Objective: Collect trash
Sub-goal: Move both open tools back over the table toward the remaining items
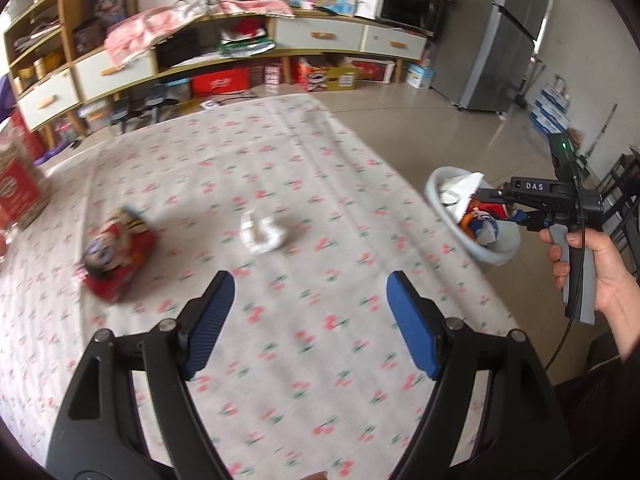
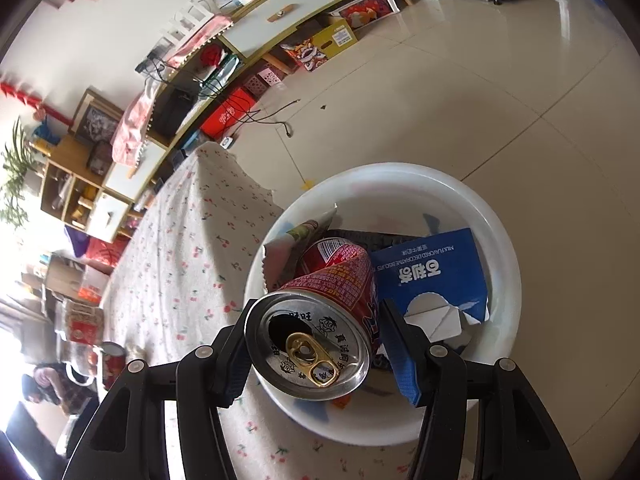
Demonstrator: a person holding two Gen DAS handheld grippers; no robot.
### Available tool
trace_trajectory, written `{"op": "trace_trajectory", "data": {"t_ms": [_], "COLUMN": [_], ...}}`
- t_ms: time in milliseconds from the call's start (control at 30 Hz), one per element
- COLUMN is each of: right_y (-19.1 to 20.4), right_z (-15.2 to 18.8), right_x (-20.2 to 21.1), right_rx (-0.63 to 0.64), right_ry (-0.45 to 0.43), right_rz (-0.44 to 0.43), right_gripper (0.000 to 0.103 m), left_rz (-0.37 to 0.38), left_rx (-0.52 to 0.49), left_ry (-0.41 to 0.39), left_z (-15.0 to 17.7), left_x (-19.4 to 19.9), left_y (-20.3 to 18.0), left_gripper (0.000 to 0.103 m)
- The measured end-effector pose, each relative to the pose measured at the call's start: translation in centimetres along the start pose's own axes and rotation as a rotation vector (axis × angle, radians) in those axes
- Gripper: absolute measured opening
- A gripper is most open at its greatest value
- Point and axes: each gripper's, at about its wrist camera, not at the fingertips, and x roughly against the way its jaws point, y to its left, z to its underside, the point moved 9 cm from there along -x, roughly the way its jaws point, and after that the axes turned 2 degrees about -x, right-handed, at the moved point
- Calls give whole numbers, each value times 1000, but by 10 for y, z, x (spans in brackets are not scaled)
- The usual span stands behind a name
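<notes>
— What do we hold?

— Our right gripper (image 2: pixel 316 346) has its jaws pinching a crushed red aluminium drink can (image 2: pixel 320 320) over the white round plastic bin (image 2: pixel 504 248), which already holds a blue biscuit box (image 2: pixel 432 276).

— And our left?

— Our left gripper (image 1: pixel 310 320) has its jaws spread, holding nothing, above the cherry-print bench cloth (image 1: pixel 280 380). Farther off lie a crumpled white tissue (image 1: pixel 262 232) and a red snack packet (image 1: pixel 118 256).
</notes>
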Motion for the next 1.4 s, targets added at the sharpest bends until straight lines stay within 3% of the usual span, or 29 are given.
{"op": "trace_trajectory", "data": {"t_ms": [167,333,400,467,567,767,1133,1267,1400], "right_y": [-10,-22,-24,-26,-29,-27,-25,-10,20], "right_z": [12,19,18,16,19,25,29,25,24], "right_x": [-12,-16,-13,-7,2,14,40,48,53], "right_rx": [46,24,21,17,-5,-2,-30,-9,64], "right_ry": [25,35,33,24,21,34,19,-2,-15], "right_rz": [94,116,107,109,98,71,16,27,53], "right_gripper": [50,49,53,66,74,75,76,76,76], "left_rz": [-36,-57,-63,-68,-73,-82,-36,-71,-153], "left_rx": [31,59,62,62,57,31,117,124,130], "left_ry": [8,7,6,7,15,25,23,16,35], "left_z": [15,24,25,27,28,36,44,40,36], "left_x": [10,18,21,24,26,27,20,27,28], "left_y": [29,51,57,62,69,83,98,112,139], "left_gripper": [79,79,79,79,79,79,79,81,85]}}
